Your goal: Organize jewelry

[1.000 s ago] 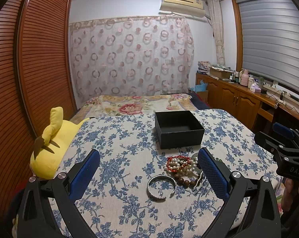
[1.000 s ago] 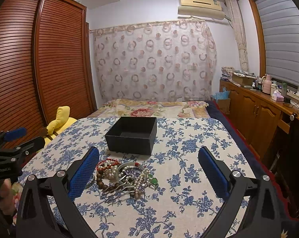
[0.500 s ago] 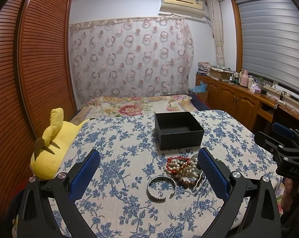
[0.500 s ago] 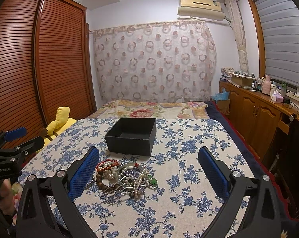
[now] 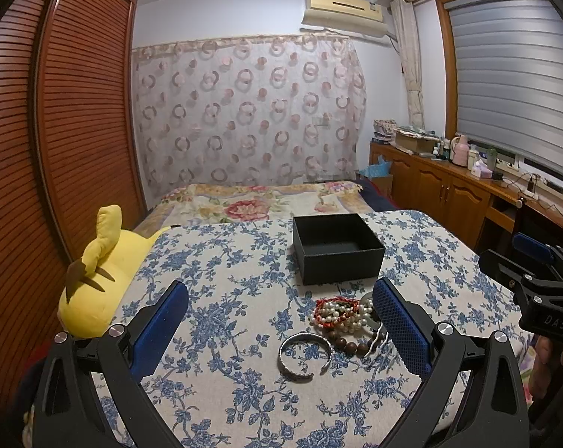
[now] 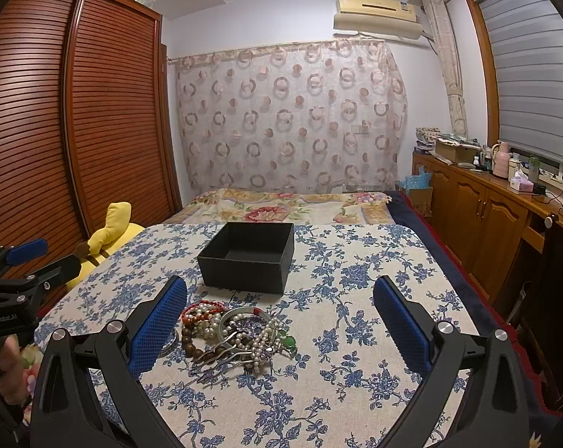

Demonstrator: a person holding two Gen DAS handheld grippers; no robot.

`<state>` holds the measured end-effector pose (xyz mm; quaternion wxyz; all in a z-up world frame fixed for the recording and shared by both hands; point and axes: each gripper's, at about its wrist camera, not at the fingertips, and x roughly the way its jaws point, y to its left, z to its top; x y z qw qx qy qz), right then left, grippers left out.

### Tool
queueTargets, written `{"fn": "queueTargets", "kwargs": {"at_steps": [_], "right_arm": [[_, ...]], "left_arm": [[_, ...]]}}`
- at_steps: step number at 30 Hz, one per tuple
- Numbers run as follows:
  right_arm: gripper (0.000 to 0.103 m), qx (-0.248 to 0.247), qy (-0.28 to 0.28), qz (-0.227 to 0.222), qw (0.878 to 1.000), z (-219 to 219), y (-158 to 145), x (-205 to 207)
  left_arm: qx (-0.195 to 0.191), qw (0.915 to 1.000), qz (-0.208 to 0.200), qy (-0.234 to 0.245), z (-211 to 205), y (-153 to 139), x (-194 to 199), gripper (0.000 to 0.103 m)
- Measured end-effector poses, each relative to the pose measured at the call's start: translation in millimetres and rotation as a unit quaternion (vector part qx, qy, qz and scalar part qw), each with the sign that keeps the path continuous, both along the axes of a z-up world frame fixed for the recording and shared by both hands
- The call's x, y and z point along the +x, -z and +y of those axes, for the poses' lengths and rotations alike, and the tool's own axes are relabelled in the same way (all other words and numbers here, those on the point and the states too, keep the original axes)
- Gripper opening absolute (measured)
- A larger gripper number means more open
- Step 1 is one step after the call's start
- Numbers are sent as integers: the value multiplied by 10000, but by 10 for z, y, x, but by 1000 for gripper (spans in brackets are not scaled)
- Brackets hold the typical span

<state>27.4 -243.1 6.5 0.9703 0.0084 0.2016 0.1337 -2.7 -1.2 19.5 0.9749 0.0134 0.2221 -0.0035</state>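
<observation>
Both my claws gape wide, holding nothing. Left claw (image 5: 281, 321): silver bangle (image 5: 306, 355) between its fingers, bead pile (image 5: 346, 315) by the right finger. Right claw (image 6: 281, 321): pile toward its left finger, black box (image 6: 248, 257) just beyond.

A box (image 5: 337, 248) sits on the table (image 5: 221, 261); nearer lies a jewelry heap (image 6: 232, 332), a bangle (image 5: 305, 351) at its left (just beside), a plush toy (image 5: 98, 272) off the table's left edge.
</observation>
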Motion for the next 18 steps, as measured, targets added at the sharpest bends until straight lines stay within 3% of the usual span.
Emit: {"fn": "queueTargets", "kwargs": {"at_steps": [18], "right_arm": [[101, 14, 1, -13, 10000, -1, -1, -9]], "left_arm": [[1, 10000, -21, 4, -1, 37, -19, 95]]}}
